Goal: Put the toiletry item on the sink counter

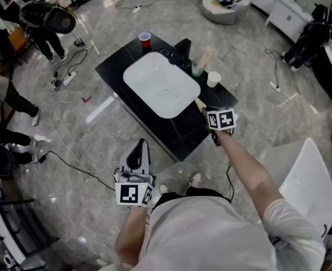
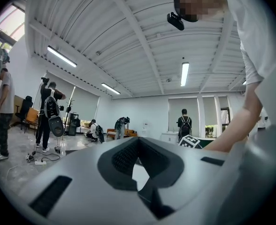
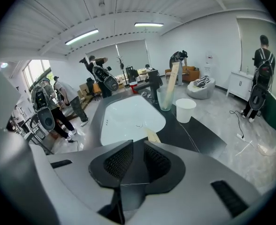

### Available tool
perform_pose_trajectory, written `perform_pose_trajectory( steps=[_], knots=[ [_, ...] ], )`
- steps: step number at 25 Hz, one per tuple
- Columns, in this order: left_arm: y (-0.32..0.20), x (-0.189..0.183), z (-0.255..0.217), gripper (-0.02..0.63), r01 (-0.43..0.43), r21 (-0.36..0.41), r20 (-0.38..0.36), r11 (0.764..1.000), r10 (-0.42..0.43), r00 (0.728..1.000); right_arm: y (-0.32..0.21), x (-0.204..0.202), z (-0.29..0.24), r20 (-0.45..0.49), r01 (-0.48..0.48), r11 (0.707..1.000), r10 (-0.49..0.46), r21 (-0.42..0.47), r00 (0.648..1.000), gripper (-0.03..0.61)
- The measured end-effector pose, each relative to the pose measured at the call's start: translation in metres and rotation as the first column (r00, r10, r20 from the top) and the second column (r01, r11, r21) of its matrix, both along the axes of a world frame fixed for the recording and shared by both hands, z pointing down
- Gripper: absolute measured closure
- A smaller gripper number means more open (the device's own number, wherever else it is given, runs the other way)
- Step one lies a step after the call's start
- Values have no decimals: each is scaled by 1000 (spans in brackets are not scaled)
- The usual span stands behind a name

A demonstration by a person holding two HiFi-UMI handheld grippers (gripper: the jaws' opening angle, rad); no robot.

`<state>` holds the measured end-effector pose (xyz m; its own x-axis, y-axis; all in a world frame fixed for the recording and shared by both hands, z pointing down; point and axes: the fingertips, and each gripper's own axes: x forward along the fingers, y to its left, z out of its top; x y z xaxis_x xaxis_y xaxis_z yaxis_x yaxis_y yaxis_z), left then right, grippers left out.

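A black sink counter (image 1: 180,134) holds a white basin (image 1: 160,83). My right gripper (image 1: 207,112) hovers over the counter's near right part, beside the basin's rim. Its jaws are almost together on a thin tan toiletry item (image 1: 200,103) that sticks out ahead of the tips. In the right gripper view the item (image 3: 153,136) shows just past the gripper (image 3: 138,142), over the counter (image 3: 199,135) by the basin (image 3: 128,118). My left gripper (image 1: 143,143) hangs above the floor, short of the counter. It is shut and empty, pointing across the room in its own view (image 2: 138,140).
On the counter's far side stand a red cup (image 1: 145,39), a black faucet (image 1: 183,51), a glass (image 1: 197,68) holding a tall beige tube (image 1: 206,56), and a white cup (image 1: 213,78). A white chair (image 1: 301,179) is at my right. Cables (image 1: 70,162) and people ring the floor.
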<state>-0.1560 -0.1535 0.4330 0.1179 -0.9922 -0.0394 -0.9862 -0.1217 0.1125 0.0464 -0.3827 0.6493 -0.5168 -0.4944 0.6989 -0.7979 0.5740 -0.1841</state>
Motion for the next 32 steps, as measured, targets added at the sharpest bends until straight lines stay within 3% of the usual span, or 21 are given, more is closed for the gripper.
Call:
perform_pose_trajectory(
  steps=[11,20,32],
  knots=[
    [0,8,0,611,-35,2,-4,999,35,999,33,-9,-25,-18,70,990,-68,120,997,514],
    [-6,11,0,611,-50,3,-11,999,50,999,47,-4,-67,63,55,975,-70,216,996,518],
    [-14,14,0,611,-55,0,-11,998,55,998,68,20,-147,166,9,913,-83,407,983,520]
  ],
)
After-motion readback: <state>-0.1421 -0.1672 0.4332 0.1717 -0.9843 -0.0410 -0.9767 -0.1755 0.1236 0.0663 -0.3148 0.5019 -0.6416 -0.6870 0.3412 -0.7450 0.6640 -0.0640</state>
